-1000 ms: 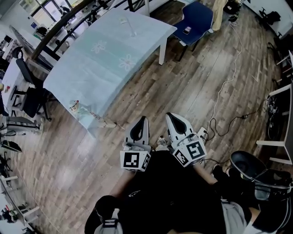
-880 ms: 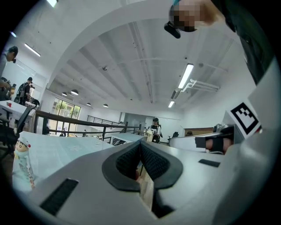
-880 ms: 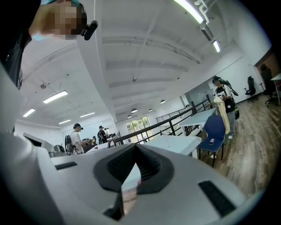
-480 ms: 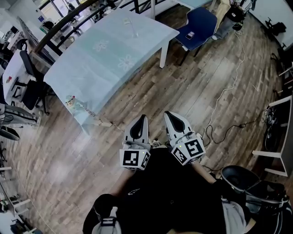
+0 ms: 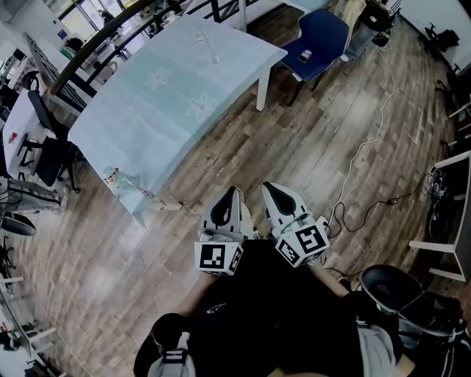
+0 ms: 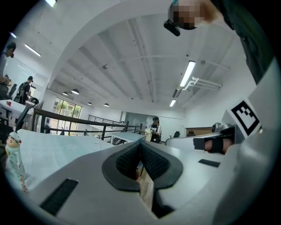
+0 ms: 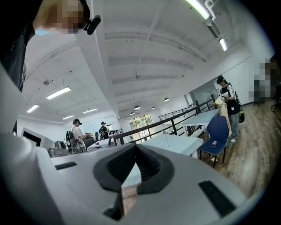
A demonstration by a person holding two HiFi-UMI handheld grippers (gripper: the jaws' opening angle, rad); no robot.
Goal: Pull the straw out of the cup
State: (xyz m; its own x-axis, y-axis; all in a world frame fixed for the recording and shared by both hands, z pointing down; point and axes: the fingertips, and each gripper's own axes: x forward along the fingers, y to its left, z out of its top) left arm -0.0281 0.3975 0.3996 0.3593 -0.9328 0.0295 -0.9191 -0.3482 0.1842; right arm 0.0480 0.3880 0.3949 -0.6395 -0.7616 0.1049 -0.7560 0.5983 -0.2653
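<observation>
Head view has swung a bit, so most things sit differently in frame. Table (image 5: 147, 110): its far right corner now lies slightly lower and further right, and the small doll figure (image 5: 110, 175) at its near corner has slid left. Person (image 5: 372, 13) standing by the blue chair (image 5: 324, 29) is in view at the top edge; a second ago only a pale strip showed there. Black chair base (image 5: 388, 283) at lower right has drifted left and down. White side table (image 5: 452, 158) at the right edge sits lower. Right gripper (image 5: 266, 186) has edged slightly left, a touch nearer the left gripper (image 5: 234, 190).
</observation>
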